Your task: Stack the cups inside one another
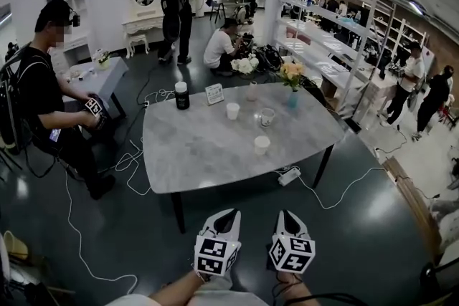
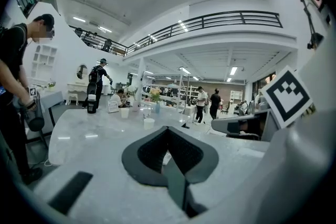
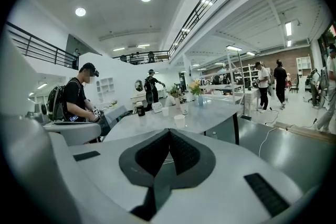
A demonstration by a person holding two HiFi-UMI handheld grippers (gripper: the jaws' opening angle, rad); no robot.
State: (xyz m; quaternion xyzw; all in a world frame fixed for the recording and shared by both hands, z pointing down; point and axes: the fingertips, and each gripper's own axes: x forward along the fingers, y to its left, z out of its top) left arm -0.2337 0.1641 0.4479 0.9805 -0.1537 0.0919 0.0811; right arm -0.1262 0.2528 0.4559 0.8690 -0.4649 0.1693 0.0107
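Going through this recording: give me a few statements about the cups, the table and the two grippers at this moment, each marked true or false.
1. The cups are already stacked. False: the near cup, middle cup and far cup stand apart on the table.
2. Both grippers are shut and empty. True: the left gripper and right gripper have their jaws together with nothing between.
3. The right gripper touches a cup. False: both grippers hang short of the table's near edge.
4. A black bottle stands on the table. True.
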